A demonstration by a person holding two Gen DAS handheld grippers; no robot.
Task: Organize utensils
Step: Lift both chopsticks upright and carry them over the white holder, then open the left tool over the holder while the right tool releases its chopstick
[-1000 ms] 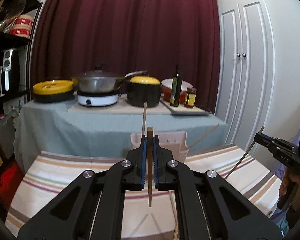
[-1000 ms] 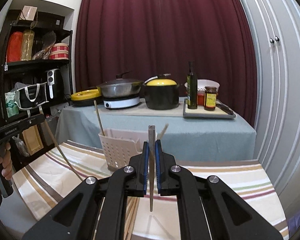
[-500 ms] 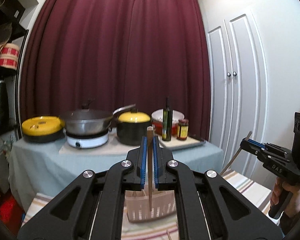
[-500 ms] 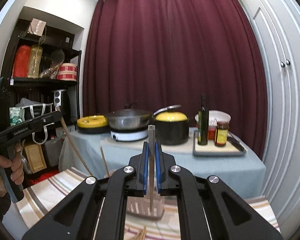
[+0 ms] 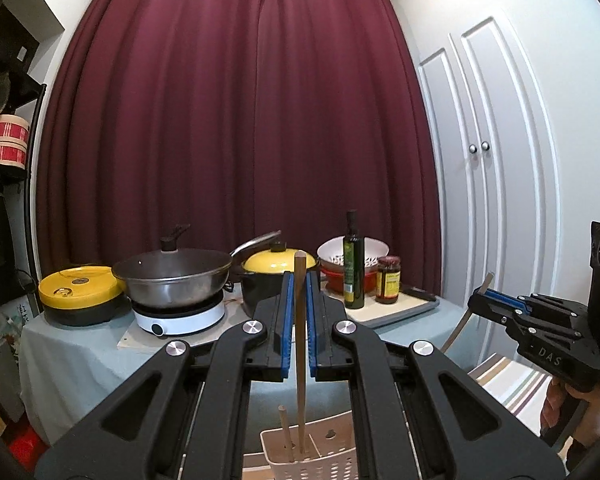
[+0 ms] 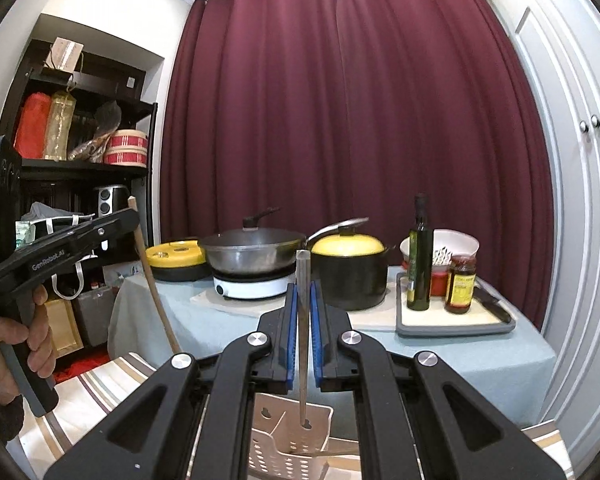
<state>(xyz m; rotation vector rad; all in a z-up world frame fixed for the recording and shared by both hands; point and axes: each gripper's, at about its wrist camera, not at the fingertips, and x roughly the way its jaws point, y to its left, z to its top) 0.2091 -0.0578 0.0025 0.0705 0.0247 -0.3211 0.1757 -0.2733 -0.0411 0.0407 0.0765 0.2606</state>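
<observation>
Left wrist view: your left gripper (image 5: 298,320) is clamped on a wooden chopstick (image 5: 300,344) that stands nearly upright between the blue pads (image 5: 286,320), its lower end reaching down into the white perforated utensil basket (image 5: 324,468) at the near edge of the frame. A second chopstick (image 5: 286,432) already stands in the basket just left of it. At far right, your right gripper (image 5: 482,294) pinches a pale stick (image 5: 466,316) that slants down to the left.

Right wrist view: your right gripper (image 6: 304,332) is closed narrowly on a slim grey-brown chopstick (image 6: 302,340), held upright with its tip hanging over the basket (image 6: 284,444) below. At left, a hand (image 6: 16,344) grips the left gripper (image 6: 134,216), which holds its wooden chopstick (image 6: 156,292) on a slant above the striped tablecloth (image 6: 88,396). Beyond, a wok (image 6: 252,254) and a yellow-lidded pot (image 6: 350,276) sit on the far table (image 6: 460,352).
</observation>
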